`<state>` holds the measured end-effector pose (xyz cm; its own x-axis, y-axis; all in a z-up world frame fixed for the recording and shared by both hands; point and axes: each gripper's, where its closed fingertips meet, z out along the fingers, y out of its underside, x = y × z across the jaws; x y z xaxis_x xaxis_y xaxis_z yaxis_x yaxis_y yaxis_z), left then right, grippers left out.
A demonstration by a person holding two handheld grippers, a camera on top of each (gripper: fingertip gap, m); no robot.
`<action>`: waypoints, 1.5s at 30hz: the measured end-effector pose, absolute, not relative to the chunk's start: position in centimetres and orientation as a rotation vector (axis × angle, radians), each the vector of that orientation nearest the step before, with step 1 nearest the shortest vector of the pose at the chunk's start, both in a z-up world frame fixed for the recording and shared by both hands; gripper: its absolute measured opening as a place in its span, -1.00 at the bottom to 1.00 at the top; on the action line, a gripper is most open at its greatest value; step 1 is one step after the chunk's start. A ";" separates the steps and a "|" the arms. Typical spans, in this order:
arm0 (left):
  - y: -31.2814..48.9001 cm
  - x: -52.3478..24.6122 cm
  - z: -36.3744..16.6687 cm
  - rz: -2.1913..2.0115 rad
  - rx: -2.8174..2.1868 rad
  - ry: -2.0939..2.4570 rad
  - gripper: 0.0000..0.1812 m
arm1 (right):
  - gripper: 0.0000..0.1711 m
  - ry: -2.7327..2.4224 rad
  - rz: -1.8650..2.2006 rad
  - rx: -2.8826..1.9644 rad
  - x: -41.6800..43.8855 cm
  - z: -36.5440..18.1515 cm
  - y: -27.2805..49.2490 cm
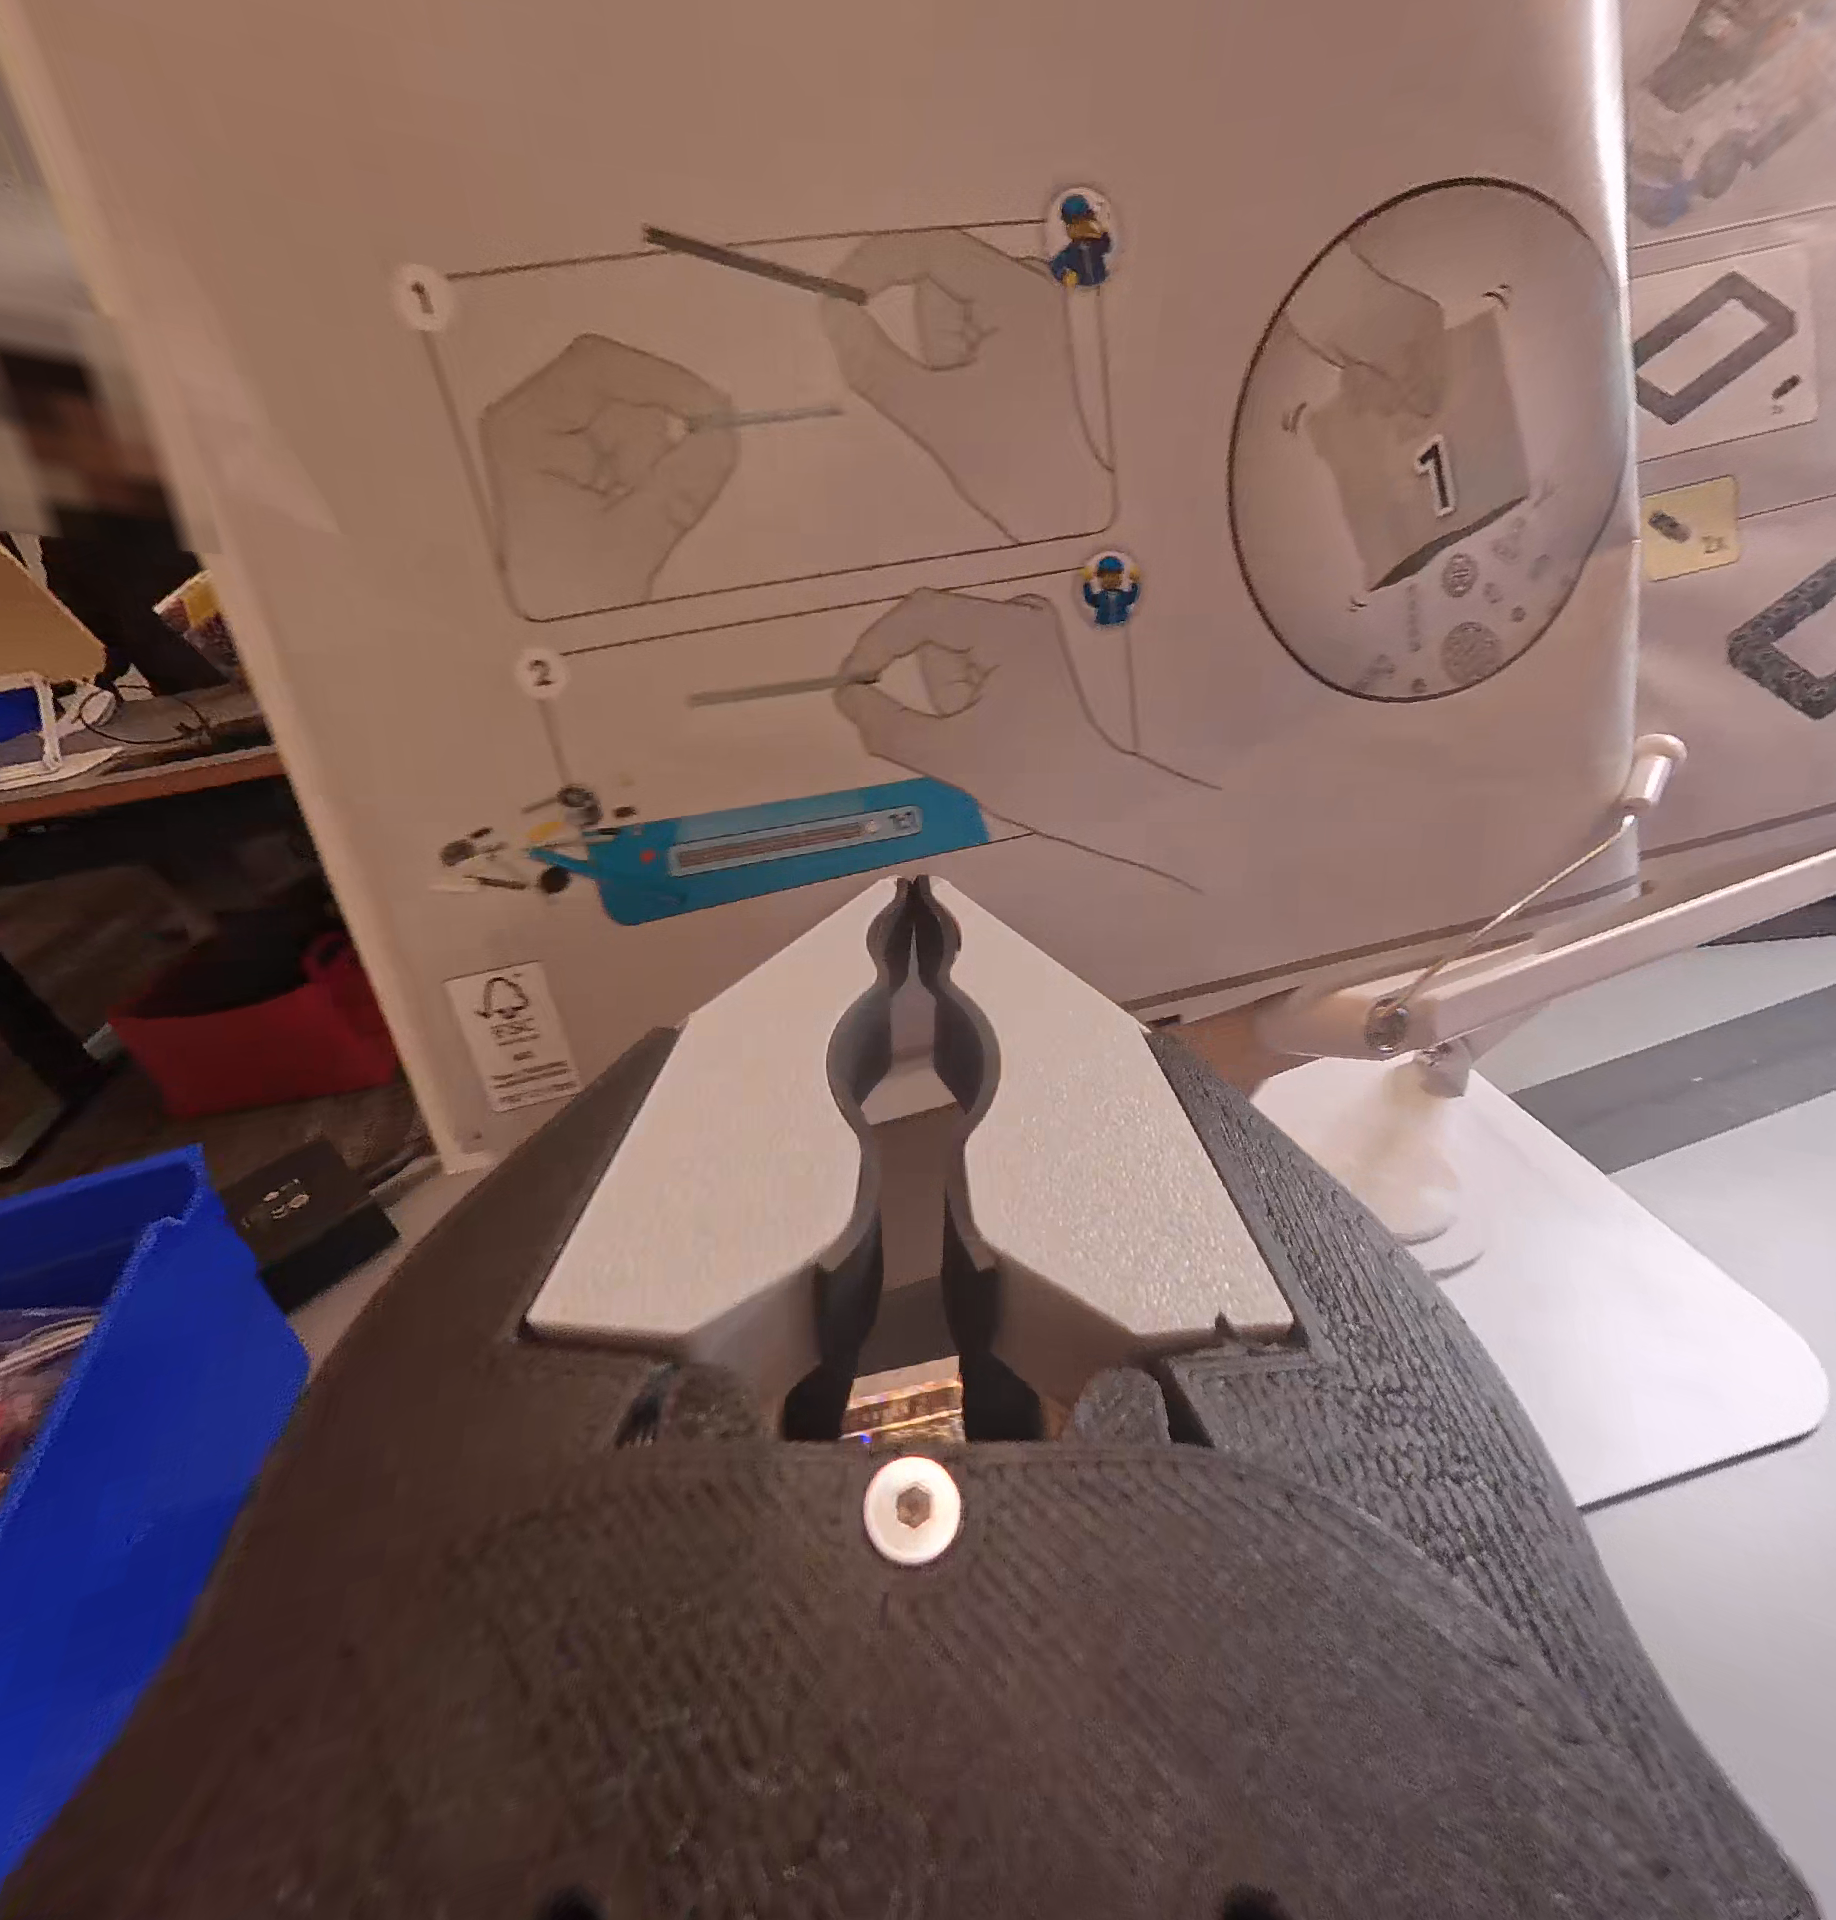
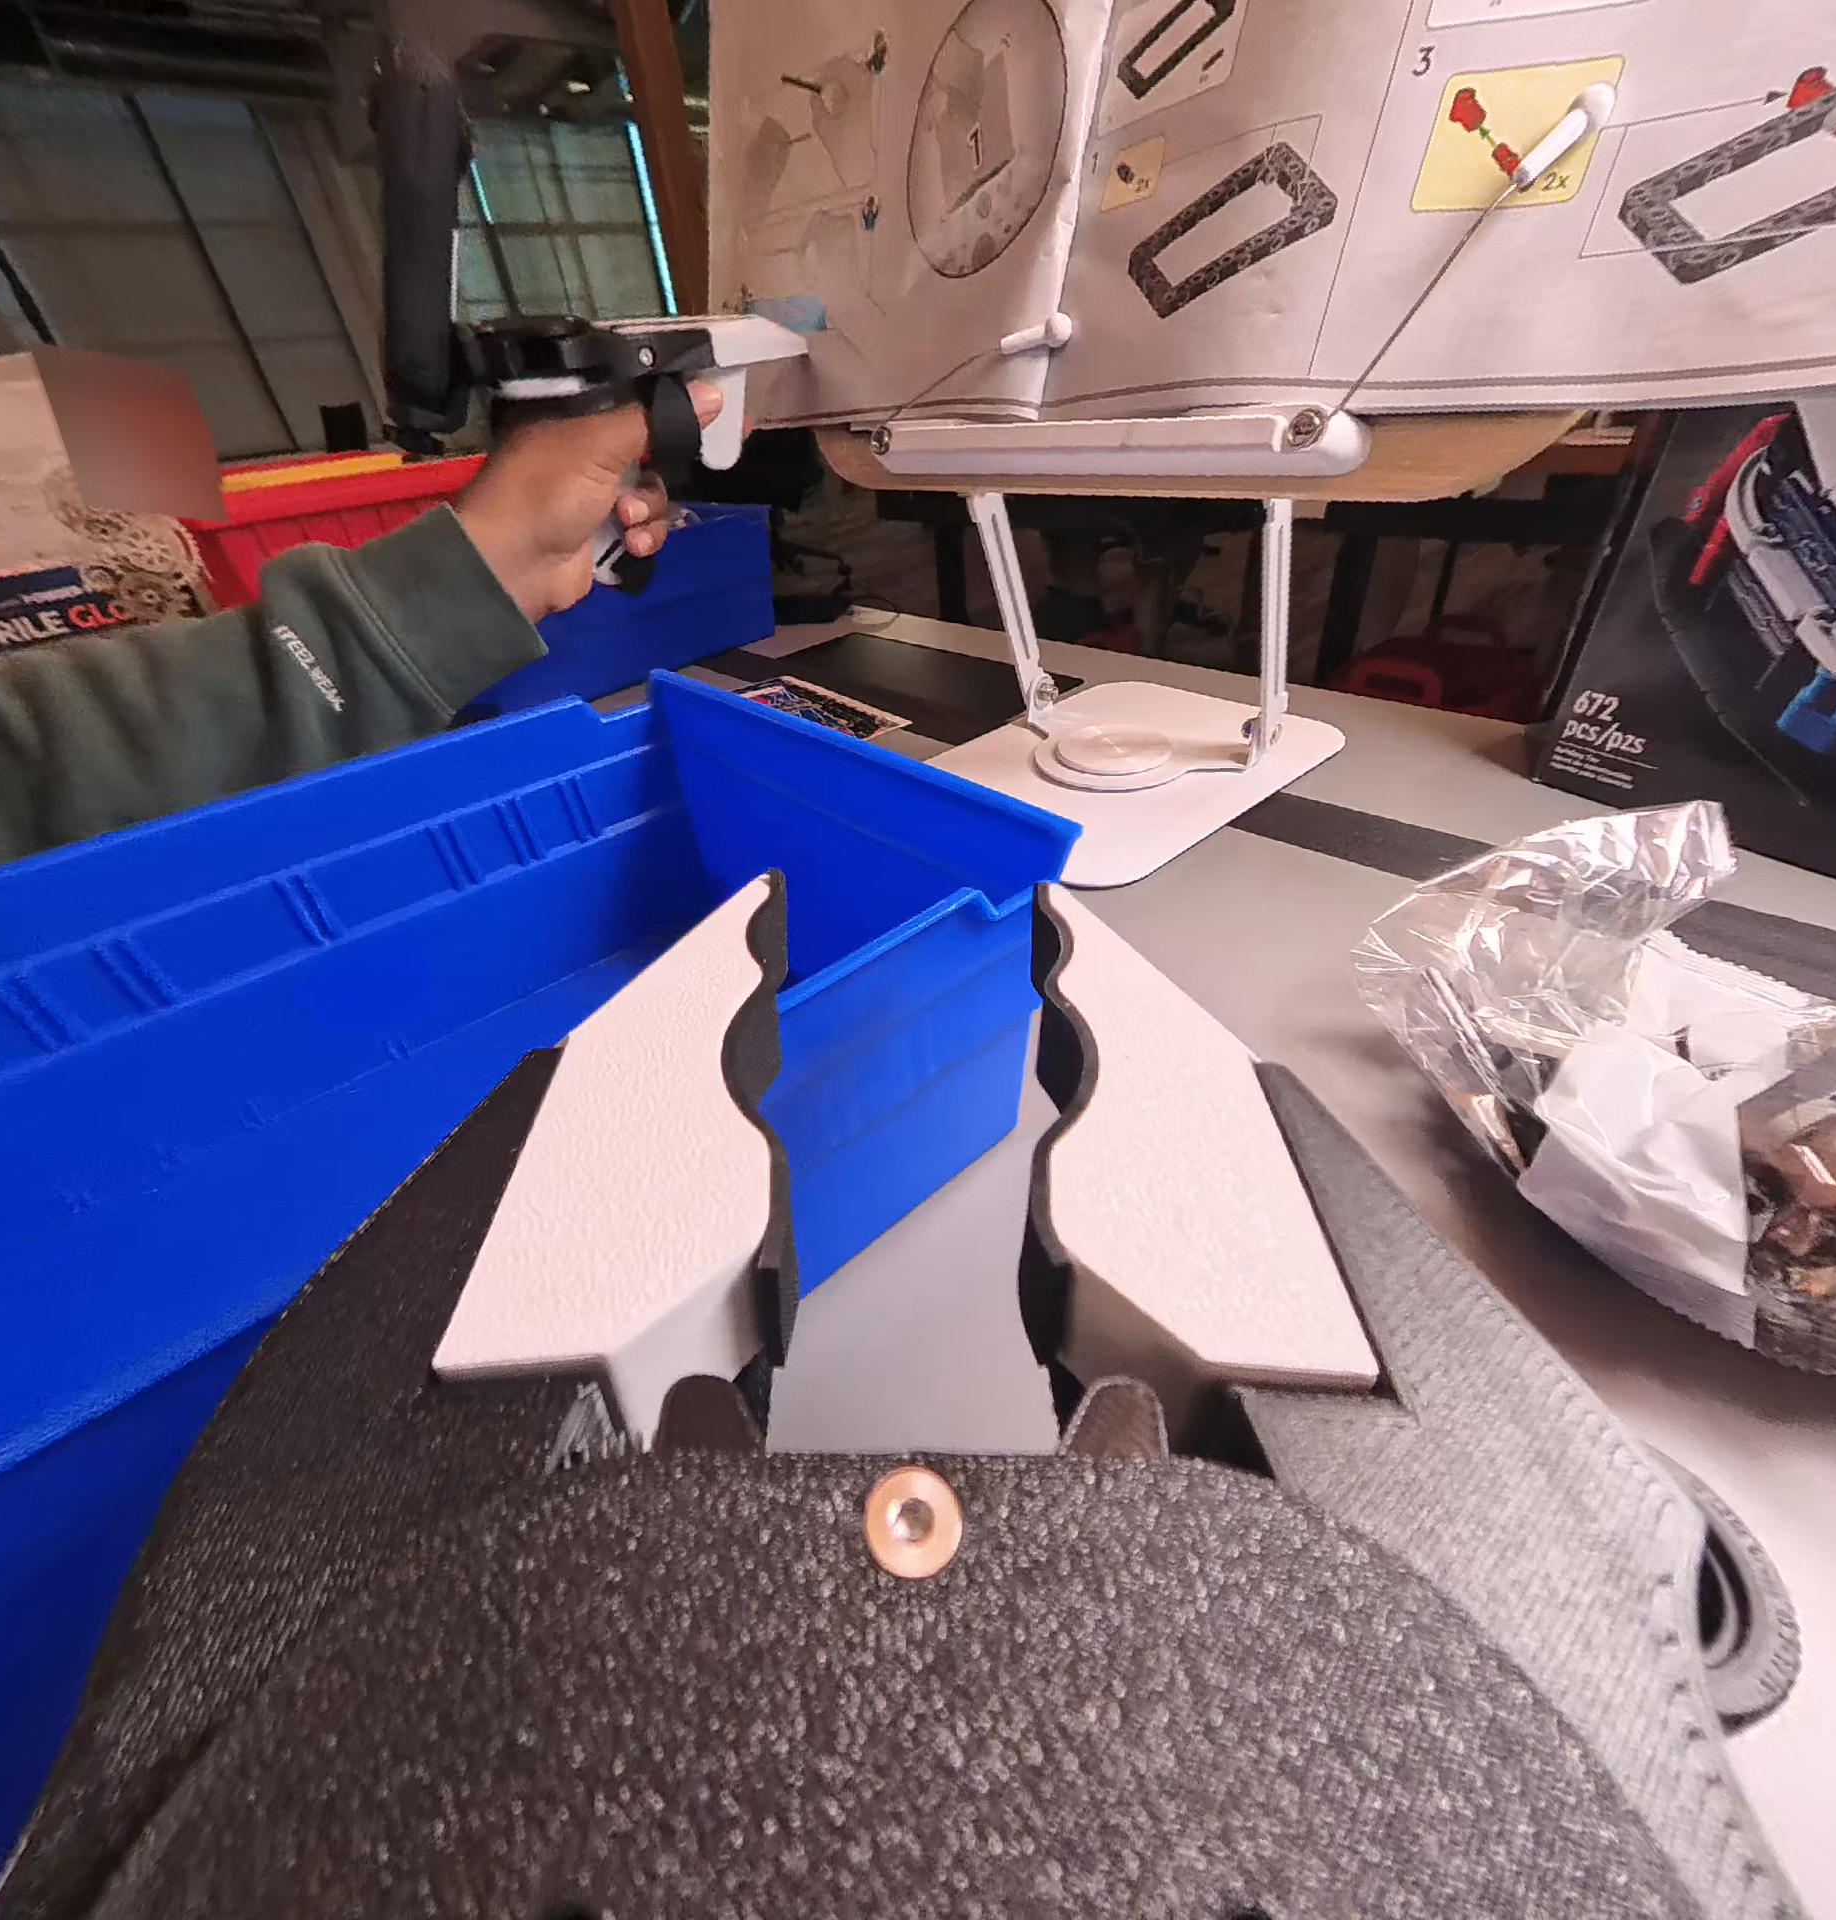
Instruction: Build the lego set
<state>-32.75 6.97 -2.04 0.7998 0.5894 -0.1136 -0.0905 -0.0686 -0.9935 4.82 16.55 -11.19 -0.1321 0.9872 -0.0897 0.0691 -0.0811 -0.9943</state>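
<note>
**Left claw at the booklet, right claw over the bin**

In the left wrist view we see our left gripper [image 1: 912, 885] with its jaws pressed together, the dark wavy pads meeting at the tips; we cannot tell whether a page edge is pinched between them. The tips sit right against the lower part of the instruction booklet [image 1: 789, 468], a matte white paper spread standing nearly upright on a white stand [image 1: 1579, 1299] with a flat, rounded base plate. The booklet's long axis runs left to right, its printed face turned toward us. A thin wire page clip [image 1: 1516, 904] with a white knob leans across its lower edge. A glossy blue bin [image 1: 114, 1403] occupies the lower left corner.

In the right wrist view our right gripper [image 2: 909, 904] stands wide apart with nothing between its jaws; its white fingers carry black scalloped liners, the housing is rough, grainy black. It hovers over the near corner of the blue bin [image 2: 374, 987], a rigid ribbed plastic tray whose length runs away to the left. A crinkled clear bag of lego parts [image 2: 1620, 1091] lies on the grey table [image 2: 1257, 956] toward its right edge. The dark lego box [image 2: 1714, 623] stands upright near the far right edge. Farther off, a hand [image 2: 571, 499] in a green sleeve holds the left gripper [image 2: 779, 348] level against the booklet [image 2: 1257, 177].
</note>
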 end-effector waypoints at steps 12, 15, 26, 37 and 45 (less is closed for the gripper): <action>4.7 -34.2 -0.6 0.567 -1.495 -0.437 -1.00 | -0.78 -1.365 1.089 -1.011 -5.5 -1.4 16.6; 4.4 -34.0 -0.2 0.556 -1.493 -0.432 -1.00 | -1.00 -1.392 1.073 -0.943 -12.4 1.3 14.8; 3.2 -34.0 2.0 0.588 -1.437 -0.420 -1.00 | -0.99 -1.423 0.982 -0.842 -30.1 4.9 8.6; 2.6 -34.2 3.1 0.597 -1.401 -0.411 -1.00 | -1.00 -1.442 0.964 -0.927 -30.7 2.4 9.7; 2.2 -34.5 2.7 0.609 -1.468 -0.346 -1.00 | -1.00 -1.471 0.966 -0.935 -29.7 1.5 9.6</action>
